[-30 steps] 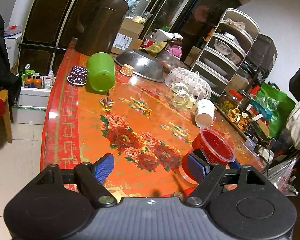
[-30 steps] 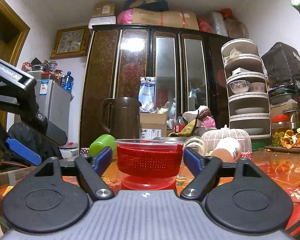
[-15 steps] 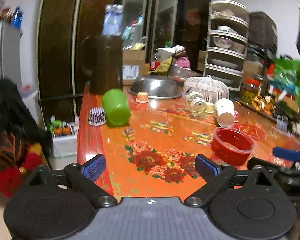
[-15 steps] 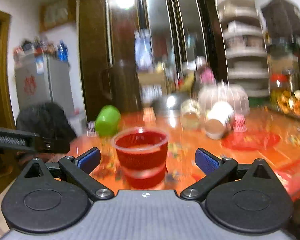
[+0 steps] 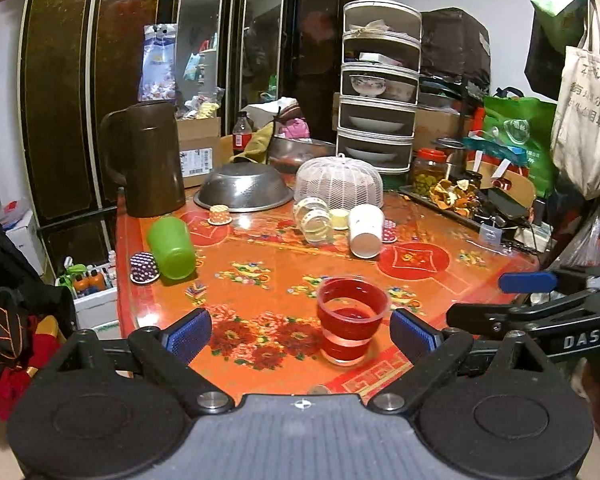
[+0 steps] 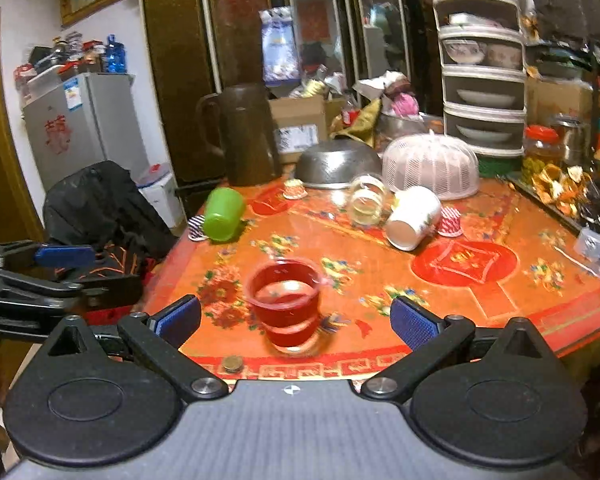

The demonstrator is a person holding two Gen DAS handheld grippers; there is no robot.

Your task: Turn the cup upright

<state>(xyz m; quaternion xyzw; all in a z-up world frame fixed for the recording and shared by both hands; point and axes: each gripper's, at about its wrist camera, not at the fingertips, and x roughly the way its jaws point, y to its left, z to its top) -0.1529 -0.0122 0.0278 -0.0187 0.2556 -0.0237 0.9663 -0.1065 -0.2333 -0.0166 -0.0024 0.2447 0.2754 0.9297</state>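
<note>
The left gripper and right gripper both hang at the near edge of the table, jaws spread wide and holding nothing. Between and just beyond their blue pads stands the red cup, touching neither gripper. Its mouth faces up and its long axis is vertical, base flat on the floral cloth, so for this cup the flip looks done. A coin lies near the table edge. Farther back, 3 cups lie on their sides: the green cup at left, the white cup with its mouth toward the cameras, and the clear cup beside it. If those count, they remain.
</note>
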